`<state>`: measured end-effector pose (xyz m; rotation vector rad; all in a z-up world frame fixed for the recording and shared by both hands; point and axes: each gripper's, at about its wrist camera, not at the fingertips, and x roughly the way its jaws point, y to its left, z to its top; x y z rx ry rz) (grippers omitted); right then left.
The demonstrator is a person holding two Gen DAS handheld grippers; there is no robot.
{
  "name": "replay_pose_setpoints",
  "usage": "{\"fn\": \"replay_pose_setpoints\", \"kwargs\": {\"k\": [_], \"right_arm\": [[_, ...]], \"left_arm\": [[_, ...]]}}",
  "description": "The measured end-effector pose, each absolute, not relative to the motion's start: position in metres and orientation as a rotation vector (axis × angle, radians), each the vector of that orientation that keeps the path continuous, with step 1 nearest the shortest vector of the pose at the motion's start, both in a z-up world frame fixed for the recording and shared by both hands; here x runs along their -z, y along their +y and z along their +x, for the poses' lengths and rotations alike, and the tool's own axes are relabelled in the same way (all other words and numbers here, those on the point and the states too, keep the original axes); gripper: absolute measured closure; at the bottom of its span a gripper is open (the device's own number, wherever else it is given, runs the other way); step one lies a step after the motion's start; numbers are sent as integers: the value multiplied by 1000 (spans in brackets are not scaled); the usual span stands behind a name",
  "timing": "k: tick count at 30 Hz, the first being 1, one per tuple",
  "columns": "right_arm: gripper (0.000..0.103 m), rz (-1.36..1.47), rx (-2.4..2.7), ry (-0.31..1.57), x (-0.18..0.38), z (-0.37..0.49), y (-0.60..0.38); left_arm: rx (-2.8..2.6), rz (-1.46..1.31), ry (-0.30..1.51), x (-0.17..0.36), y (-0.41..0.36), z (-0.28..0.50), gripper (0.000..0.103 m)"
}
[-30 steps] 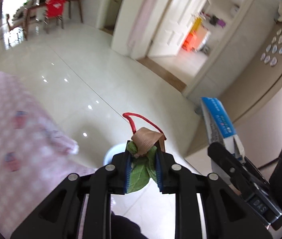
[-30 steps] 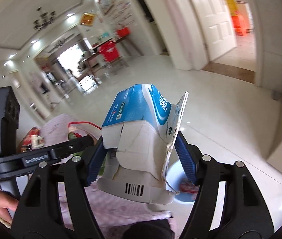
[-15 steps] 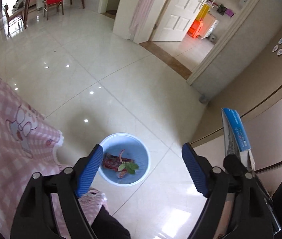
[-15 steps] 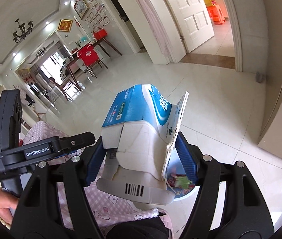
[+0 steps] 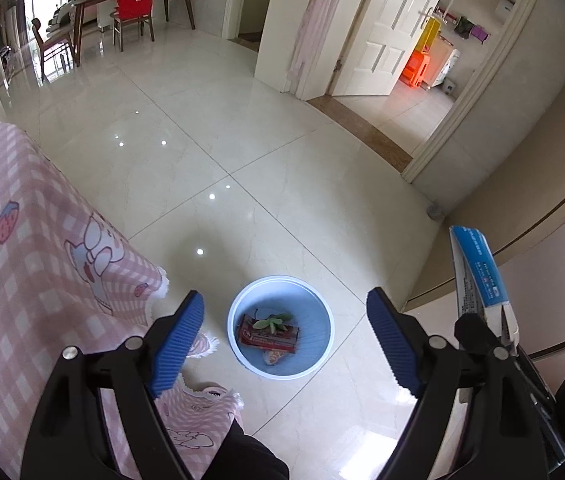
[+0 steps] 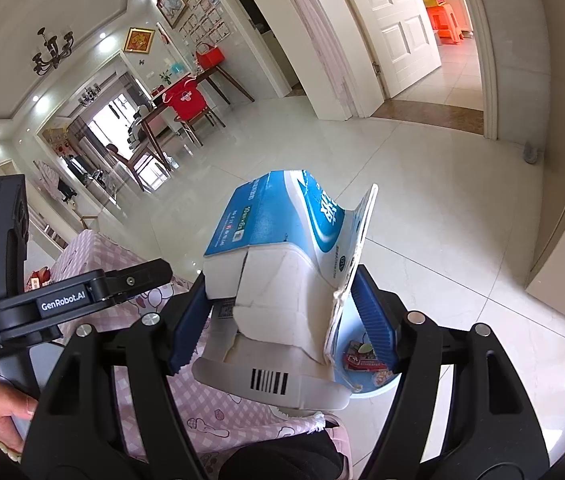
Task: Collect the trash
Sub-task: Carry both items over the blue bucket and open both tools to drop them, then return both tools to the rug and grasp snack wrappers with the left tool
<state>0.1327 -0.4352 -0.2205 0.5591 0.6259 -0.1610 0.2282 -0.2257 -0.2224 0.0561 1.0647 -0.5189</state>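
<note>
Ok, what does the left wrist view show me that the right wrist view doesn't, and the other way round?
Left wrist only: the left gripper, jaws open and empty, and the whole inside of the blue bin with green leaves on a red wrapper.

Right wrist only: the torn box's barcode, the hand holding the left gripper's handle, the chandelier.

Both: the blue-and-white box clamped in the right gripper, the bin, the pink checked cloth.

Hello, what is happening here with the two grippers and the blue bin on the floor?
A person is collecting trash with a gripper in each hand. The left gripper has just been opening and is empty; it hangs over the blue bin, where a leaf lies on a red wrapper. The right gripper is shut on a torn blue and white carton, not yet dropped in.
</note>
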Motion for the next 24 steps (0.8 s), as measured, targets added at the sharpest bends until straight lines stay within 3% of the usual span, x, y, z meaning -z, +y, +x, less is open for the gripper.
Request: {"fn": "replay_pose_setpoints", "kwargs": {"k": [6,9,24], "right_arm": [[30,558,148,615,223,143,-441],[17,566,171,609,228,149,-445],[16,569,142,629,217,146,-430]], "left_arm": [[482,41,1046,217,-210,235,21],[456,19,1048,216,-199,241,19],[448,-31,1023,198,-165,236,19]]}}
